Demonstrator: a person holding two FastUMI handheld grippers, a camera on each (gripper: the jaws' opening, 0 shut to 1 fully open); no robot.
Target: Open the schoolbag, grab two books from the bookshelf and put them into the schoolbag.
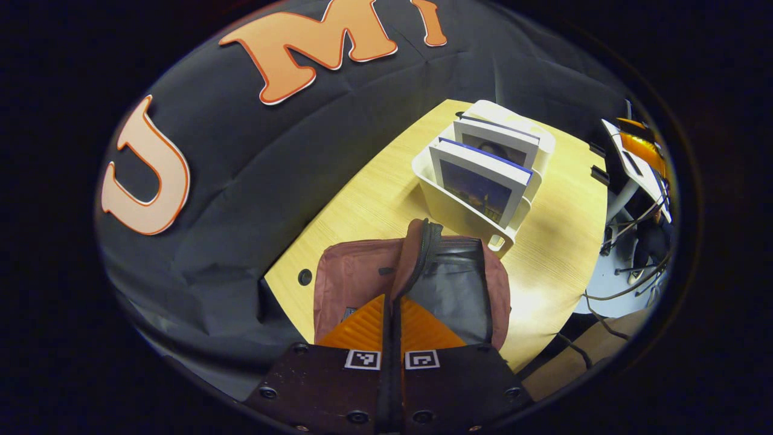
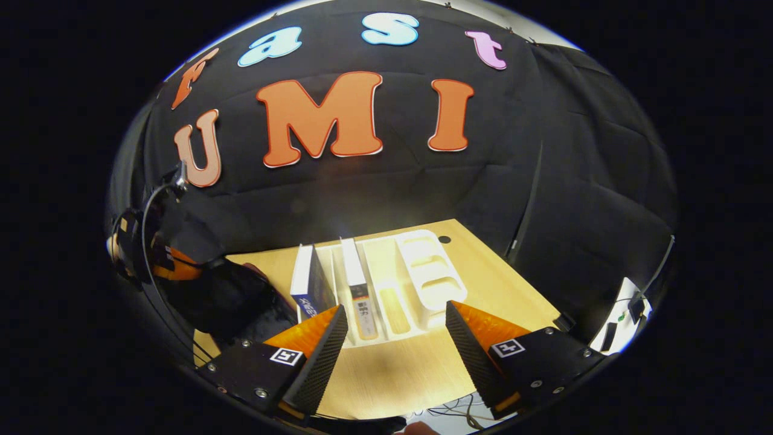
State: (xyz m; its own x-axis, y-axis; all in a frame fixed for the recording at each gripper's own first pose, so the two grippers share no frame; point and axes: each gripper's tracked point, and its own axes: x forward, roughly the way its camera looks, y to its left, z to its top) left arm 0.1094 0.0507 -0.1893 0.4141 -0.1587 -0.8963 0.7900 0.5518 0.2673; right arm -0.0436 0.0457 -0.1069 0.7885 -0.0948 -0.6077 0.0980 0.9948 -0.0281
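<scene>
You had one schoolbag (image 1: 362, 278) on one wooden table (image 1: 561, 254). One white bookshelf (image 2: 423, 272) stood there, and it held two books: one book (image 2: 308, 281) in an end slot, a second book (image 2: 356, 284) just beside it. Two grippers were present, the left gripper (image 1: 392, 302) and the right gripper (image 2: 395, 326).

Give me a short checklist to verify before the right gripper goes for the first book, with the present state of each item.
1. Schoolbag open, dark lining visible: ok.
2. Left gripper shut on the bag's zipper edge, holding it up: ok.
3. Right gripper jaws apart, empty: ok.
4. Two books upright in the bookshelf: ok.
5. Gap between the books enough for a finger: cannot tell.
</scene>
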